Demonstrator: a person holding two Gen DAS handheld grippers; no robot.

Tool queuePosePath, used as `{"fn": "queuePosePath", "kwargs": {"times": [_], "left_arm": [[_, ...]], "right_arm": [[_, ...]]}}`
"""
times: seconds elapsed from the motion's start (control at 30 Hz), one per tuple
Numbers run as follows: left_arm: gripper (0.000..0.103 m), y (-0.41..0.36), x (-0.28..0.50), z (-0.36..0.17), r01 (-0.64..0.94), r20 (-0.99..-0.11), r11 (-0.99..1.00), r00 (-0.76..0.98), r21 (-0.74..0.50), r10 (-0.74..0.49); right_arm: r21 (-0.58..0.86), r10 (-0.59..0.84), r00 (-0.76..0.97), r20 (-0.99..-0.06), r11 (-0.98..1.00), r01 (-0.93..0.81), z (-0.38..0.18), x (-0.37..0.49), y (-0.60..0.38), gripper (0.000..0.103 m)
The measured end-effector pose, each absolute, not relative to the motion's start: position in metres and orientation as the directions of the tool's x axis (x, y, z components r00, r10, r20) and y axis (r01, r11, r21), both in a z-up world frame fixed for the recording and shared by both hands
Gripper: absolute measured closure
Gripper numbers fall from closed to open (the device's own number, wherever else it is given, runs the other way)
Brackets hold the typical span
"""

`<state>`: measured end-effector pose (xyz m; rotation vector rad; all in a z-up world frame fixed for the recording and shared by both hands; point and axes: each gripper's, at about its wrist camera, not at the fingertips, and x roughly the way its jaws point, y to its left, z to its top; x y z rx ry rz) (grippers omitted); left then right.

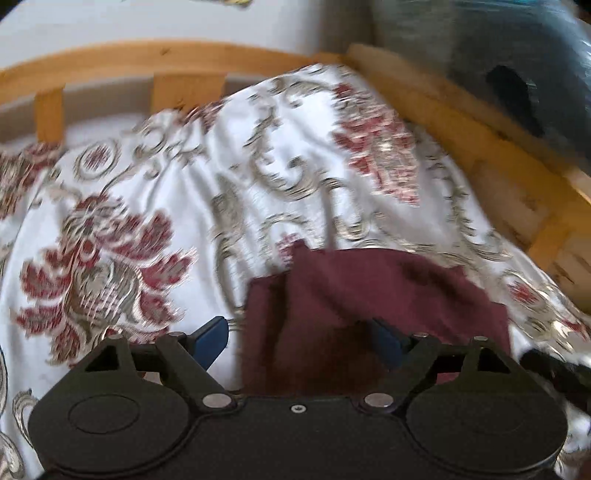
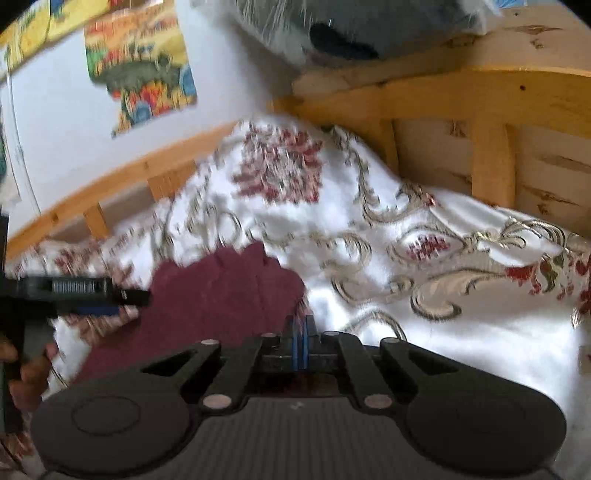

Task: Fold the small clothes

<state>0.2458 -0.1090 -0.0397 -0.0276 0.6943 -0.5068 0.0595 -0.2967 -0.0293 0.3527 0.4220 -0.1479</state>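
A small maroon garment (image 1: 354, 295) lies on a white bedspread with red and gold flowers (image 1: 184, 192). My left gripper (image 1: 299, 341) is open, its blue pads on either side of the garment's near edge. In the right wrist view the garment (image 2: 221, 291) lies left of centre. My right gripper (image 2: 300, 343) is shut at the garment's right edge, with no cloth visible between the pads. The left gripper (image 2: 96, 295) shows at the far left of that view, over the garment's left side.
A wooden bed frame (image 1: 461, 140) runs along the back and right of the bedspread (image 2: 424, 229). A grey plastic-wrapped bundle (image 2: 351, 33) sits on the frame's corner. A colourful poster (image 2: 140, 62) hangs on the white wall.
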Motion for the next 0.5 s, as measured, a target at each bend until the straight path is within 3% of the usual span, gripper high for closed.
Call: {"fn": "queuePosePath", "kwargs": {"times": [0.1,0.2,0.27,0.3,0.37,0.4,0.5], "left_arm": [[0.018,-0.105,0.237,-0.032,0.483,-0.576,0.854,0.648,-0.195,-0.498],[0.018,-0.091,0.237,-0.028,0.429,-0.554,0.882,0.694,-0.194,-0.460],[0.018,-0.084,0.241,-0.027,0.343,-0.559,0.929,0.746,-0.143,-0.361],[0.018,-0.083,0.245,-0.027,0.314,-0.565,0.941,0.758,-0.123,-0.327],[0.018,-0.079,0.253,-0.029,0.278,-0.579,0.954,0.763,-0.109,-0.288],[0.018,-0.078,0.256,-0.031,0.272,-0.586,0.955,0.758,-0.117,-0.287],[0.018,-0.084,0.262,-0.037,0.282,-0.612,0.953,0.736,-0.113,-0.291]], "right_arm": [[0.335,-0.040,0.929,-0.367,0.926,0.172,-0.025,0.066,-0.300,0.052],[0.374,0.009,0.940,-0.342,0.919,0.128,-0.026,0.080,-0.299,0.046],[0.359,0.009,0.928,-0.372,0.923,0.136,-0.031,0.092,-0.292,0.045],[0.337,-0.003,0.921,-0.388,0.930,0.145,-0.034,0.095,-0.287,0.046],[0.289,-0.019,0.912,-0.410,0.946,0.149,-0.038,0.100,-0.278,0.061],[0.258,-0.031,0.906,-0.422,0.954,0.152,-0.039,0.099,-0.274,0.085],[0.236,-0.056,0.888,-0.456,0.955,0.181,-0.039,0.093,-0.273,0.094]]}}
